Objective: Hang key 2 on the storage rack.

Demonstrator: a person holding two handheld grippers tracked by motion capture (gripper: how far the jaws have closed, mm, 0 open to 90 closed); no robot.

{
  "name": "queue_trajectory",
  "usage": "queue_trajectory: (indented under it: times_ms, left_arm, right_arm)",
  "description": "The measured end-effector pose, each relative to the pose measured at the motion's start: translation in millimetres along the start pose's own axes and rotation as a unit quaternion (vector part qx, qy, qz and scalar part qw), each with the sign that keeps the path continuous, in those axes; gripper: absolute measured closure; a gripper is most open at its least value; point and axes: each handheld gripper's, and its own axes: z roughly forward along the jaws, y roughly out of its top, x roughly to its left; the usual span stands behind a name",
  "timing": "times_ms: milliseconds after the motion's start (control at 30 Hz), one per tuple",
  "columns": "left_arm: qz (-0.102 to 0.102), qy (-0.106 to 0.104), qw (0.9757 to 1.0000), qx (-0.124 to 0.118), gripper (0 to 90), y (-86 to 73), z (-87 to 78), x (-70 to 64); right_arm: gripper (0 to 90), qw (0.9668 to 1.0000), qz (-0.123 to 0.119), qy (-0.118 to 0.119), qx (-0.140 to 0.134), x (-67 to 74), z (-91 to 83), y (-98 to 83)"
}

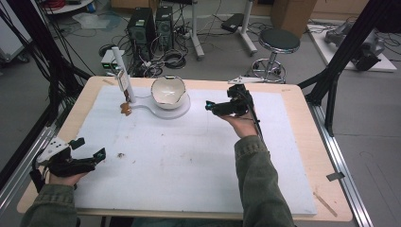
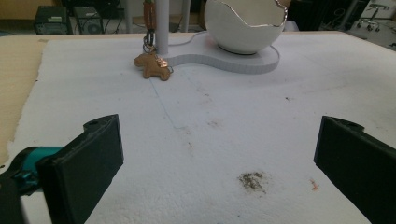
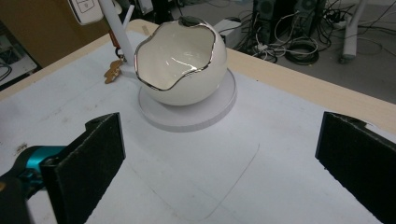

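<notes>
The right gripper (image 1: 218,108) hangs over the foam sheet (image 1: 189,161) on the bench (image 1: 307,142), its fingers (image 3: 93,158) spread wide with nothing between them. Ahead of those fingers, a little to their left, the bowl (image 3: 180,63) sits upright on a round white base (image 3: 219,109). Beyond the bowl a white post (image 3: 114,28) rises, with a brown charm (image 3: 112,71) hanging at its foot.

The left gripper (image 1: 82,156) rests low near the sheet's near corner, its fingers (image 2: 93,163) likewise spread and empty. The charm (image 2: 152,66) lies well ahead of them, touching the sheet just beside the post (image 2: 162,23), with the bowl (image 2: 245,23) farther right.
</notes>
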Motion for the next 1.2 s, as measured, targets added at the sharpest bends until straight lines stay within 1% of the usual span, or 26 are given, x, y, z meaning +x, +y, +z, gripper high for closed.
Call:
queue_trajectory:
  times_ms: [433,600,800,933,1067,1200]
  left_arm:
    - [0.000,0.000,1.0000,0.000,1.7,0.0,0.3,-0.2]
    - [-0.001,0.000,1.0000,-0.001,1.7,0.1,0.1,0.0]
    - [0.000,-0.001,1.0000,0.000,1.7,0.1,0.4,-0.3]
    - [-0.001,-0.001,1.0000,-0.001,1.7,0.2,0.8,-0.8]
    - [-0.001,-0.001,1.0000,-0.001,1.7,0.2,0.9,-0.8]
    - [-0.001,-0.002,1.0000,-0.002,1.7,0.3,1.1,-0.9]
  right_arm:
    - [0.3,0.9999,0.004,-0.015,-0.007,-3.9,-18.4,-18.4]
    - [0.3,0.9996,0.012,-0.018,-0.017,-5.5,-27.8,-25.2]
    - [0.3,0.9990,0.024,-0.022,-0.031,-6.9,-39.5,-40.1]
    - [0.3,0.9986,0.034,-0.024,-0.032,-7.8,-44.5,-49.6]
    - [0.3,0.9983,0.037,-0.024,-0.038,-7.2,-49.7,-58.5]
    - [0.3,0.9982,0.039,-0.026,-0.038,-5.1,-54.7,-66.8]
